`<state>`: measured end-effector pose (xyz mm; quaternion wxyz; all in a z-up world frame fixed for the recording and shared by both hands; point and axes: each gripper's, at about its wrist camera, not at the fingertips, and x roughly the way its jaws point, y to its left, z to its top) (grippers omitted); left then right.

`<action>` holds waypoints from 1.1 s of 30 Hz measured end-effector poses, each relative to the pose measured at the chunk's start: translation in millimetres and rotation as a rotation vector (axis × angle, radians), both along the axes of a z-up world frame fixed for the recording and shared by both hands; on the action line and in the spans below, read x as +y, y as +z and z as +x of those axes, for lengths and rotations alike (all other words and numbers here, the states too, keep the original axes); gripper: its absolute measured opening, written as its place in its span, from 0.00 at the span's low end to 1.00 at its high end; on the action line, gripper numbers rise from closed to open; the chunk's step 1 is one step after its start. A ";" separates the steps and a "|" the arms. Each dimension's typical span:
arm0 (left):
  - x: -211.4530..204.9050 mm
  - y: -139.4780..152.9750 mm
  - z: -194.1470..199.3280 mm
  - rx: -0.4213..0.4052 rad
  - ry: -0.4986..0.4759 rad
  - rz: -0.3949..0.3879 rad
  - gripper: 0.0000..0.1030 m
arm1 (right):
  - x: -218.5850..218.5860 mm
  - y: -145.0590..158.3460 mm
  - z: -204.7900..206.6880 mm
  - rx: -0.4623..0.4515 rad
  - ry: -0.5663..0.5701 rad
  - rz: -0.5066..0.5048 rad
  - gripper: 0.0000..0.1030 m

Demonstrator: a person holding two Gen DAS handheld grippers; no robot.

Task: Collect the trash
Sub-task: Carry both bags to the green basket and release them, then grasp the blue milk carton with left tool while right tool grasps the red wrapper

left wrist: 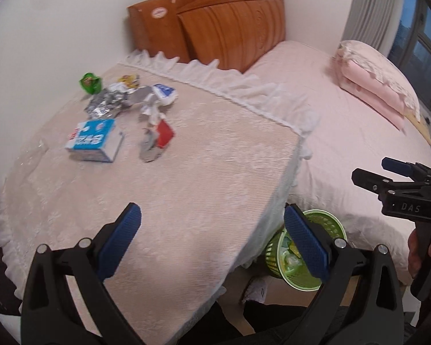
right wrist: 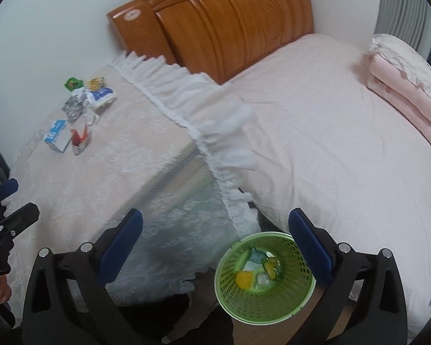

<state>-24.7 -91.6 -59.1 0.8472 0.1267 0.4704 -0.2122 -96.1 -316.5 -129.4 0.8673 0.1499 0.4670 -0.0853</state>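
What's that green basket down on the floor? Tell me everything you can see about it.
The green basket is a small round bin, apparently plastic, with perforated mesh walls and a solid rim. It stands upright on the wooden floor in the gap between the lace-covered table and the bed. Inside lie several crumpled wrappers, yellow, white and pale blue. No gripper touches it.

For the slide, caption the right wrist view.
Open right gripper above a green basket holding trash; wrappers and a blue carton wait on the lace-covered table.

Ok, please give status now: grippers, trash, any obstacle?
Left gripper and right gripper open, empty. Trash pile on table; green basket on floor, partly filled. No obstacle seen.
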 end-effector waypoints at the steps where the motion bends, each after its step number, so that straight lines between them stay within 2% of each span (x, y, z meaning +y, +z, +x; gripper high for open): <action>1: 12.9 -0.4 5.3 0.002 0.036 -0.004 0.92 | 11.9 4.5 11.9 -0.011 0.033 0.001 0.98; 9: 83.7 -6.7 61.5 0.084 0.318 -0.083 0.92 | 85.6 23.8 81.3 -0.034 0.205 0.012 0.98; 16: 112.6 -26.8 147.6 0.207 0.571 -0.197 0.92 | 128.7 20.4 135.9 -0.037 0.276 0.032 0.98; 21: 120.5 -58.7 211.5 0.314 0.761 -0.219 0.92 | 137.1 13.0 164.8 -0.030 0.268 0.073 0.98; 23: 124.4 -72.0 227.9 0.365 0.823 -0.257 0.92 | 137.6 10.9 173.2 -0.025 0.267 0.086 0.98; 24: 125.4 -77.6 233.8 0.380 0.861 -0.248 0.92 | 137.4 9.9 175.9 -0.023 0.266 0.089 0.98; 27: 126.6 -88.9 246.2 0.385 0.961 -0.221 0.94 | 135.1 4.1 185.3 -0.007 0.256 0.109 0.98; 29: 126.4 -93.1 250.4 0.381 1.018 -0.244 0.94 | 132.7 -0.6 189.9 0.007 0.249 0.126 0.98; 33: 119.1 -95.3 259.4 0.420 1.022 -0.251 0.92 | 120.6 -7.0 193.9 0.027 0.220 0.195 0.98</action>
